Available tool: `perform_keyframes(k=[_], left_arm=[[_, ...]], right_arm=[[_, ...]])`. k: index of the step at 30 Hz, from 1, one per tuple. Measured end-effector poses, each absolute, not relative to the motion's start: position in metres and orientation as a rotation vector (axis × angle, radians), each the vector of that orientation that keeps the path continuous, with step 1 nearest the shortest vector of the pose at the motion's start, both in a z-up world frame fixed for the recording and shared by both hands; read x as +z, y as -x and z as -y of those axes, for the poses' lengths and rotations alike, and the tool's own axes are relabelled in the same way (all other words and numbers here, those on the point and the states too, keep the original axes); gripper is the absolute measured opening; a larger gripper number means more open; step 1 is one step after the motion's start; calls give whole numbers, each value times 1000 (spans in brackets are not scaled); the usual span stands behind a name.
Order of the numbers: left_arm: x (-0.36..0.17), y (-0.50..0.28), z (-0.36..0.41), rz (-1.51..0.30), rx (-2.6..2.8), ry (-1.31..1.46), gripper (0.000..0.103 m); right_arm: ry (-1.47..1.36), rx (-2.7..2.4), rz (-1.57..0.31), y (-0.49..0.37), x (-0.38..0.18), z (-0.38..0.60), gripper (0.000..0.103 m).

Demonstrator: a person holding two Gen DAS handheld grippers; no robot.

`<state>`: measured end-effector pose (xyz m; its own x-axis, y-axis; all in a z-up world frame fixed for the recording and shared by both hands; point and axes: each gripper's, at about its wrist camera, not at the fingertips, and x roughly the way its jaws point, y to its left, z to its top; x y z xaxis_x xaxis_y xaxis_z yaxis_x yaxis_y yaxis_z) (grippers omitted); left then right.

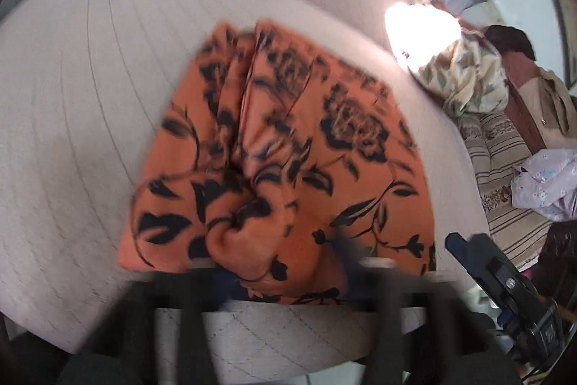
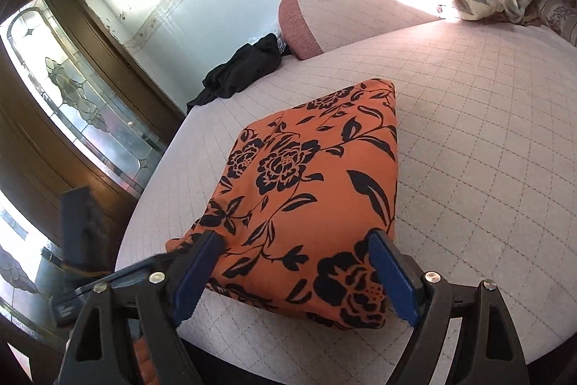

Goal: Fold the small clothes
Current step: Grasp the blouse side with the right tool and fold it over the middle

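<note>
Right wrist view: my right gripper (image 2: pixel 294 271) stands wide open, its blue pads either side of the near edge of the folded orange cloth with black flowers (image 2: pixel 313 190), which lies on the quilted pale mattress (image 2: pixel 487 147). My left gripper (image 1: pixel 288 266) is closed, bunched orange cloth at its blurred tips.

Motion blur smears the left wrist view: the left gripper (image 1: pixel 288 262) shows only as dark streaks, its fingers' tips lost against the orange floral garment (image 1: pixel 285 147). In the right wrist view, the garment's near corner hides behind the right finger (image 2: pixel 393 280).
</note>
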<state>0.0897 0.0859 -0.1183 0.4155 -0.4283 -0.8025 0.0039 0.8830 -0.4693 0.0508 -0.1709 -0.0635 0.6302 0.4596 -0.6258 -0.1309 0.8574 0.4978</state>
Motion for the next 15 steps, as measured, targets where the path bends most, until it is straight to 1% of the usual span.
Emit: perform_keyframes(k=[1,6,7,9,11,12,13,15], left_arm=[[-117,-91,-86,-1116,-284,437,7],[-49,-64,-83,-860,-286,310,7],[-44,-61,-85,-841,-291,301,7],[-57,-63,-94,-860,-264,309,7],[-94,-75,-111,-949,-205,351,7],[-120,-83,-121,-1032,-198,409,8],[-132,-83,-126,-1053,-211,455,9],[-132,-80,-130,-1030,-226,487,9]], right_arm=[[-438,355,-823,-52,-64,172,87],[-447,351,-808,-49,-63,184,87],[-455,349,-812,-50,-65,186,87],[-464,350,-814,-52,-65,188,87],[-456,357,-816,-55,-65,186,87],[-451,364,-819,-56,-65,184,87],[-444,372,-820,-57,-64,181,87],[-408,383,-823,-57,-63,175,87]])
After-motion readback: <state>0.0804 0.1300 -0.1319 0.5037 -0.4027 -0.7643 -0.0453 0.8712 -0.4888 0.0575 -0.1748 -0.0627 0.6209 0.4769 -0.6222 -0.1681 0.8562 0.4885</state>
